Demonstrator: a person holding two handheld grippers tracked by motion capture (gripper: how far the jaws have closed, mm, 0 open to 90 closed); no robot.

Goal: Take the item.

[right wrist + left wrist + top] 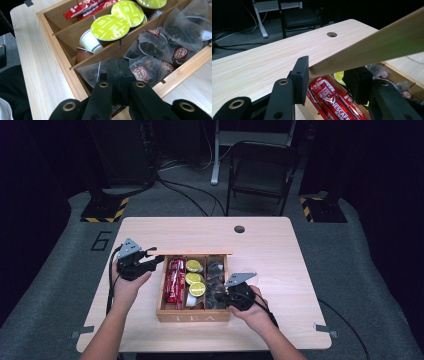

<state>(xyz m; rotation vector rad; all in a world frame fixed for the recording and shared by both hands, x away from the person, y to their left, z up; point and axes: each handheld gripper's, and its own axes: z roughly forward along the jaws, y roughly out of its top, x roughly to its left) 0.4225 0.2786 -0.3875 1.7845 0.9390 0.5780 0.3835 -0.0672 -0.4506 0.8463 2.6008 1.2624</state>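
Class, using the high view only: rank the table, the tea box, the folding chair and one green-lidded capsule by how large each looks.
1. Table: largest.
2. Chair and tea box: they look roughly alike. The chair stands farther from the camera, so its true rank is unsure.
3. Capsule: smallest.

Tool (118, 75) closed among tea bags (160, 53)

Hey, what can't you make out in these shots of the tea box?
- Right gripper, right gripper view: jaws together among tea bags; a pinched bag can't be confirmed.
- Lid, left gripper view: far end cut by the frame.
- Box, high view: label too small to read surely.
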